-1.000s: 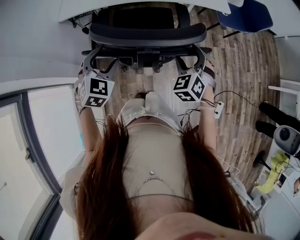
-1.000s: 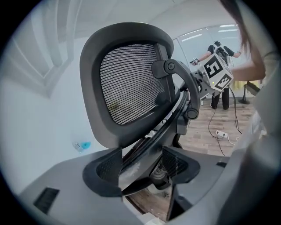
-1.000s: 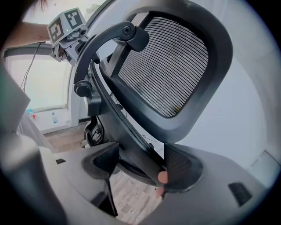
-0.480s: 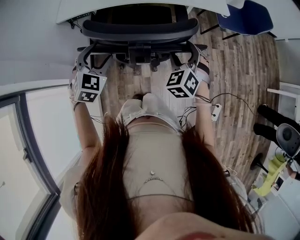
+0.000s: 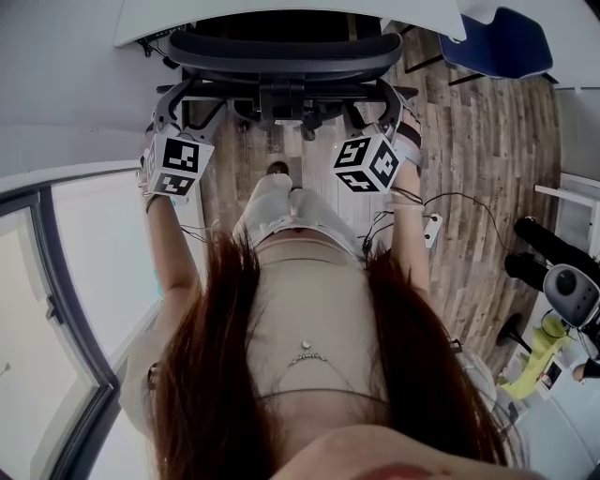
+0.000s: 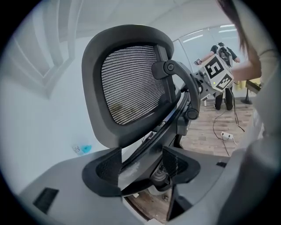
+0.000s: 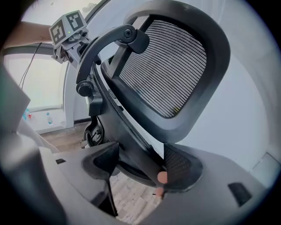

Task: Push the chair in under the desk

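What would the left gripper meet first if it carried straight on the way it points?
The chair's back strut, which sits between the left gripper's jaws; beyond it, probably the mesh backrest.

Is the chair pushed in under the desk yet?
Nearly in. In the head view the chair has its seat hidden beneath the desk; only the backrest shows, at the desk's edge.

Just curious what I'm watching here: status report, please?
Left claw and right claw clamped on chair back frame. Seat mostly under desk, backrest near its edge. Power strip off to the right, apparently clear of path.
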`<state>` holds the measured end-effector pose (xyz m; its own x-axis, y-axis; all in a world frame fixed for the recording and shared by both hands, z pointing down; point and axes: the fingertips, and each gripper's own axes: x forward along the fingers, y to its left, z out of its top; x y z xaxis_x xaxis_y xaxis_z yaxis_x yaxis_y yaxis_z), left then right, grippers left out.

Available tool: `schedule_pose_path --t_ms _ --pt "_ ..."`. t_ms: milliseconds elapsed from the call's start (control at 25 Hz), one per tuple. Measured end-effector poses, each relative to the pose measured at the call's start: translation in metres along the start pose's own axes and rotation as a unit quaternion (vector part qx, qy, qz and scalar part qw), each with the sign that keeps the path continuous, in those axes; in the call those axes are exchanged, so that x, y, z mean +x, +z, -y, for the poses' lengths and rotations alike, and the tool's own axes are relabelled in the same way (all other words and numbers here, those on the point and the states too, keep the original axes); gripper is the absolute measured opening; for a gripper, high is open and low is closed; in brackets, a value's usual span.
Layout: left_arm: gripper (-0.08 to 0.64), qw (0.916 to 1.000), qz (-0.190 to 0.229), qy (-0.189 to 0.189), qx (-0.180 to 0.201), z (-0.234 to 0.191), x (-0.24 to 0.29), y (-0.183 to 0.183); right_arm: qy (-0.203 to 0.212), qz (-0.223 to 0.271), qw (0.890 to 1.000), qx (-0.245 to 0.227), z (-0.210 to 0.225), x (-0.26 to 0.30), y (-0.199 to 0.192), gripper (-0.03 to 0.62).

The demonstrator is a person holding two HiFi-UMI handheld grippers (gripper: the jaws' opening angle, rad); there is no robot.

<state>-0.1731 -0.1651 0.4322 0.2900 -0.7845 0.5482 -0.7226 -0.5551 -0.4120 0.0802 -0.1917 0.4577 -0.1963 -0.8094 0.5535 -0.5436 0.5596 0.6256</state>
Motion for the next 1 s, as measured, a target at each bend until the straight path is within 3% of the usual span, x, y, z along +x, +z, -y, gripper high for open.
schedule_pose_path --t_ms 1000 --pt "0.279 0.9997 0.008 -0.011 0.021 -0.037 0.045 0.016 -0.006 -0.036 0.999 0.017 0.03 0.045 0.011 0.316"
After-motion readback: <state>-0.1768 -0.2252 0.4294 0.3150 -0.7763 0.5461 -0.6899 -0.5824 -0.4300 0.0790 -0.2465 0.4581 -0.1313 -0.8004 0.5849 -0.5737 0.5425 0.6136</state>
